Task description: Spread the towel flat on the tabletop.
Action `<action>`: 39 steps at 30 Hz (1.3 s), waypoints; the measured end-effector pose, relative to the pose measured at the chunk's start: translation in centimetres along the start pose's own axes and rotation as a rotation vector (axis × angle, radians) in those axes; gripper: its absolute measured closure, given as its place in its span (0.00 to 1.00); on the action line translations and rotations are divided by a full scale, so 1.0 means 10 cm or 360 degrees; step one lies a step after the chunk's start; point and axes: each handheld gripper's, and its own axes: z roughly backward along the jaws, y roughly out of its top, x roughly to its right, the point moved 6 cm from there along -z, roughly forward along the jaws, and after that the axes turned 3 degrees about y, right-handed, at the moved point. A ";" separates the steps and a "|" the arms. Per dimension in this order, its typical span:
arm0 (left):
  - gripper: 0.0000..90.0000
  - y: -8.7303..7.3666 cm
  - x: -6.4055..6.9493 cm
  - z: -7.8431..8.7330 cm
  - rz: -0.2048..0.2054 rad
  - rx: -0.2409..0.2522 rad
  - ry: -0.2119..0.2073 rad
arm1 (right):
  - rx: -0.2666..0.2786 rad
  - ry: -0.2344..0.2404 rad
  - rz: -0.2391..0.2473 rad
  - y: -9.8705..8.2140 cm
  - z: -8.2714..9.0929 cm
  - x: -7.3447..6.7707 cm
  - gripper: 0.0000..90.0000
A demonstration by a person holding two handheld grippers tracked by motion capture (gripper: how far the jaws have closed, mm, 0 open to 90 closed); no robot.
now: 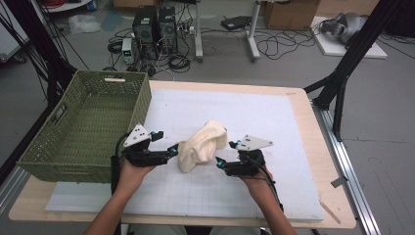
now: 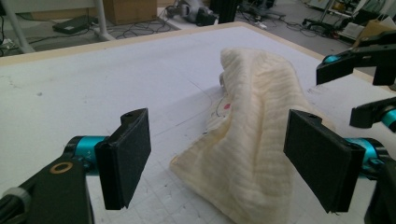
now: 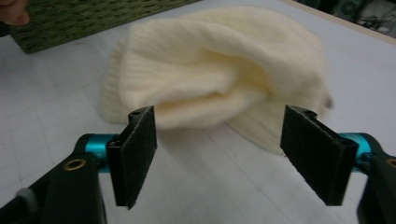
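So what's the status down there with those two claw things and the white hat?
Left gripper open at hat's edge. Right gripper open, just short of it. Hat crumpled on the mat, unheld. Nothing in the way.

**No Readable Writing**

No word, label, brand, number or sign could be read anywhere on the table or on the floor beyond it. The white mat [image 1: 274, 127] carried only a faint printed grid, with no figures on it. In the left gripper view a small red mark and a thin pen line sat on the mat beside the cream cloth [image 2: 252, 140], but they formed no letter.
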 end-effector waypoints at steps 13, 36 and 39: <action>0.28 -0.02 0.01 0.00 -0.0011 -0.0017 -0.0002 | -0.0104 0.0140 0.0036 0.07 -0.39 -0.10 0.94; 0.29 -0.09 0.02 -0.04 -0.0020 -0.0063 -0.0006 | -0.0088 -0.0288 -0.0331 -0.35 0.41 0.65 0.95; 0.30 -0.09 0.03 -0.05 -0.0023 -0.0067 -0.0013 | -0.0133 -0.0385 -0.0336 -0.40 0.43 0.69 0.79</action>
